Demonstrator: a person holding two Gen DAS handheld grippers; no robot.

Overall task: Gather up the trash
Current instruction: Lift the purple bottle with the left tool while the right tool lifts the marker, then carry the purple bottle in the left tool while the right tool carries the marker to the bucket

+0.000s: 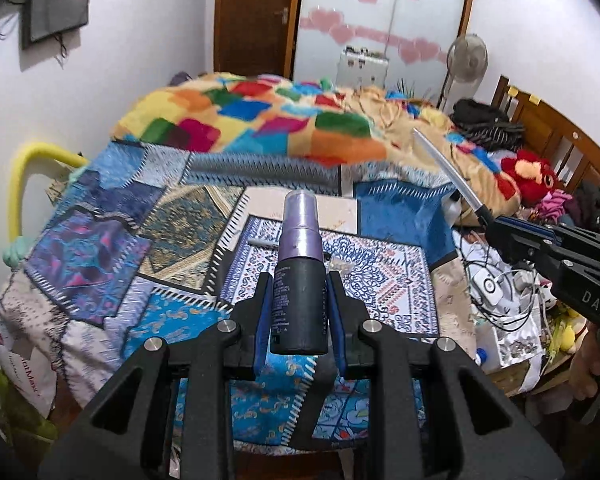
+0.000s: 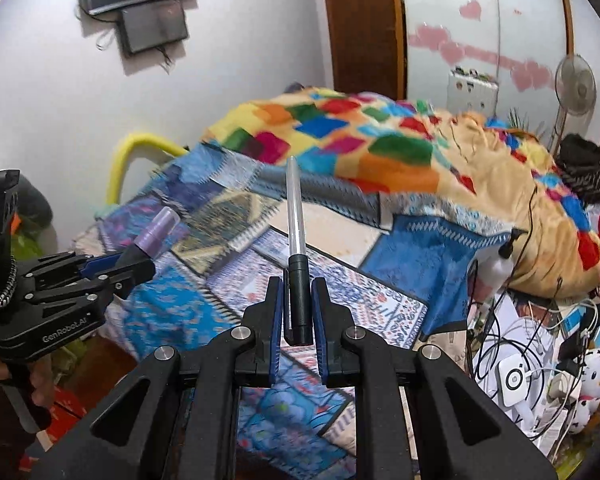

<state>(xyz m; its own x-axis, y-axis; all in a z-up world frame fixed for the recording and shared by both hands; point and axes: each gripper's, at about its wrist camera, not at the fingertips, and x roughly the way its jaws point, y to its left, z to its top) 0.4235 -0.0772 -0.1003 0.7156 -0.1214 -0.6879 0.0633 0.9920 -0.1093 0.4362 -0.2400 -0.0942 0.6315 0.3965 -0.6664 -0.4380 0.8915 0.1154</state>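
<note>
Left gripper (image 1: 300,312) clamps spray bottle (image 1: 300,280), long axis forward, purple cap leading. Right gripper (image 2: 298,312) pinches pen (image 2: 296,264), clear barrel pointing forward, away.

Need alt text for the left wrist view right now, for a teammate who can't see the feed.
The left gripper holds a dark spray bottle with a purple cap upright between its fingers, above a bed covered in a blue patchwork quilt. At right, the right gripper holds a pen over cluttered cables.
</note>
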